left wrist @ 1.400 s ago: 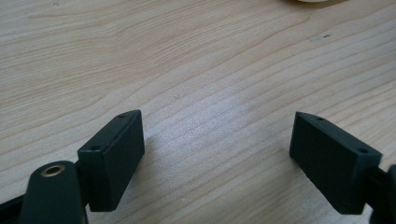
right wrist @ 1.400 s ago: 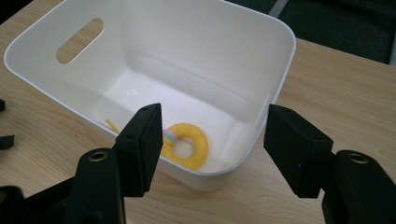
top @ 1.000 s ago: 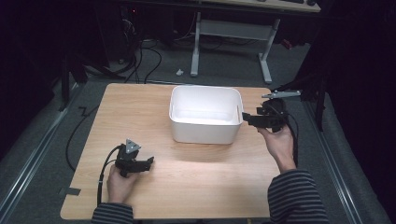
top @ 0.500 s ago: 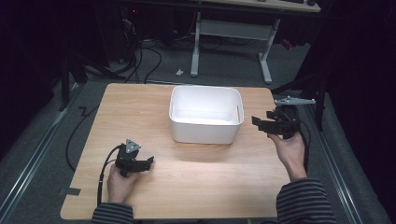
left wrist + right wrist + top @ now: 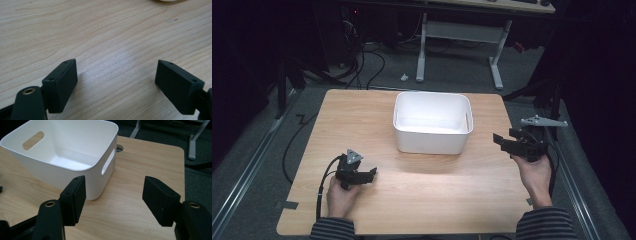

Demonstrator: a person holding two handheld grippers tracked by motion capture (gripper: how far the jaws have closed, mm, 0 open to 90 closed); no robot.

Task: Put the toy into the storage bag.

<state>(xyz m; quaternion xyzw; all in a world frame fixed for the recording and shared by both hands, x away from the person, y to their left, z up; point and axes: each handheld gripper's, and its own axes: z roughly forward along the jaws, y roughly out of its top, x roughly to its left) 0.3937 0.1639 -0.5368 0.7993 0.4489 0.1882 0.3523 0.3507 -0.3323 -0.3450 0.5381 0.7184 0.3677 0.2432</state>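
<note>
We see a wooden table point(image 5: 422, 200) and, on its far middle part, a white bin point(image 5: 432, 122) standing upright (its inside looks bare, with a handle slot in each short wall). The right gripper point(image 5: 499, 141) is beside the bin's right wall, apart from it, its jaws wide with nothing between. The left gripper point(image 5: 371, 175) rests near the front left, also spread wide over bare wood.

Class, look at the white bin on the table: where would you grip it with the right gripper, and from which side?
Probably the white bin by its near end wall at the handle slot. It stands upright and open-topped, so the open right gripper could come from the right, one finger over the rim.
</note>
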